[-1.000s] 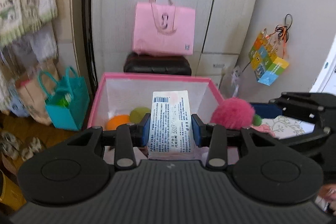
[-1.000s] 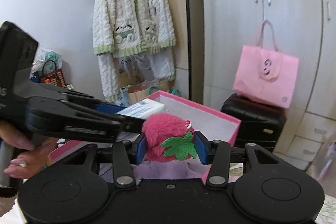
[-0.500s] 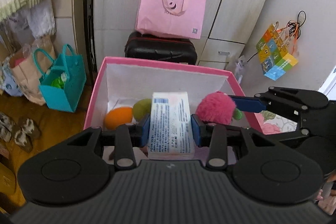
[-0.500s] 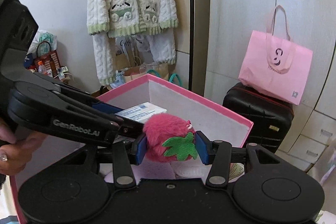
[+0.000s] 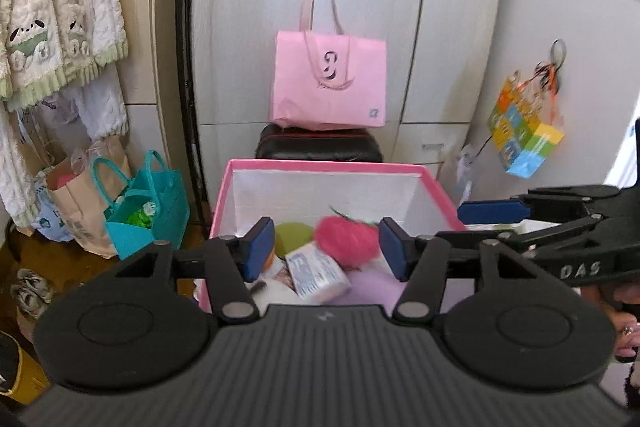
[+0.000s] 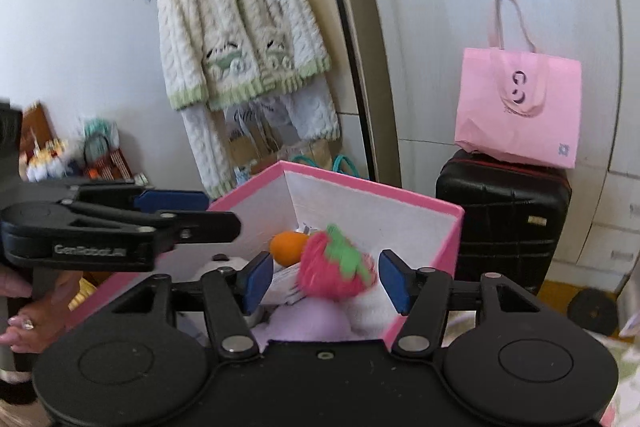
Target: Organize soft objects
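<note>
A pink storage box point(image 5: 320, 166) point(image 6: 400, 193) with white inner walls stands in front of both grippers. Inside it lie a pink plush strawberry point(image 5: 347, 237) point(image 6: 334, 273), a white tissue pack point(image 5: 318, 273), an orange plush point(image 6: 287, 247), a green plush point(image 5: 294, 234) and purple and white soft things point(image 6: 308, 321). My left gripper point(image 5: 326, 251) is open and empty above the box's near edge. My right gripper point(image 6: 326, 277) is open and empty over the box, with the strawberry just beyond its fingers.
A black suitcase point(image 6: 504, 223) with a pink tote bag point(image 5: 330, 83) on it stands behind the box before the wardrobe. A teal bag point(image 5: 148, 211) and paper bags sit on the floor at left. A cream cardigan point(image 6: 236, 39) hangs on a rail. A colourful cube bag point(image 5: 524, 131) hangs at right.
Both grippers have opened. The tissue pack has dropped from the left gripper and the plush strawberry from the right gripper, and both now lie in the box.
</note>
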Demonstrator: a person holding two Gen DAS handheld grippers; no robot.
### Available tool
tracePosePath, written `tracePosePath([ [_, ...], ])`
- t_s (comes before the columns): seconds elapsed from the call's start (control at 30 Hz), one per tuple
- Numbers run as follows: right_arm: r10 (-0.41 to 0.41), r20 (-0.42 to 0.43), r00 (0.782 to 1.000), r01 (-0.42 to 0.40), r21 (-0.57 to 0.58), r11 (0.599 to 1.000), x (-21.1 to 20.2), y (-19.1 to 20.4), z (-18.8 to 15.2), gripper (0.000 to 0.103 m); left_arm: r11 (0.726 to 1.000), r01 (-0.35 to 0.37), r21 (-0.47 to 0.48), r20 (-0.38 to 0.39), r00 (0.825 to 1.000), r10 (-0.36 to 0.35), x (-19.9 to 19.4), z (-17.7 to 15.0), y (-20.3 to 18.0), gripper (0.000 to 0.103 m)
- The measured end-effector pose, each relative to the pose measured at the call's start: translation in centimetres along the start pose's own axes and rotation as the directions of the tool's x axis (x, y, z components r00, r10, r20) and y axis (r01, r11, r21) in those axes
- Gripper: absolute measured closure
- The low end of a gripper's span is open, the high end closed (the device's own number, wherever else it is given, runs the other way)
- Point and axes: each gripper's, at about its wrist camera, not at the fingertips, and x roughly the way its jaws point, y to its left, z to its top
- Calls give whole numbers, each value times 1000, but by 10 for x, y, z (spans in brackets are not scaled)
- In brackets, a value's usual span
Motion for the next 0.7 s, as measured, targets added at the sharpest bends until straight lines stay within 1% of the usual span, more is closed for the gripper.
tracePosePath([
  [0.07, -6, 23, 1000, 6, 19, 1000, -17, 3, -7, 38, 1000, 19, -2, 12, 1000, -19, -11, -5, -3, 41],
  [0.23, -77, 76, 994, 76, 19, 997, -53, 22, -24, 37, 999, 41, 1, 49, 998, -41, -39, -21, -20, 39],
  [0.3, -116, 88, 989, 116, 3, 993, -64, 31, -30, 37, 999, 52, 10, 59, 997, -52, -48, -26, -27, 34],
  [0.37, -142, 102, 985, 144, -8, 990, -77, 37, -35, 37, 999, 47, 17, 75, 996, -48, -59, -32, -35, 32],
  [0.5, -164, 145, 976, 165, 9, 986, -107, 46, -55, 36, 1000, 24, 19, 100, 995, -26, -78, -43, -51, 31],
  [0.7, -224, 172, 959, 225, 15, 974, -145, 54, -74, 34, 999, 47, 23, 133, 990, -49, -106, -60, -74, 28],
])
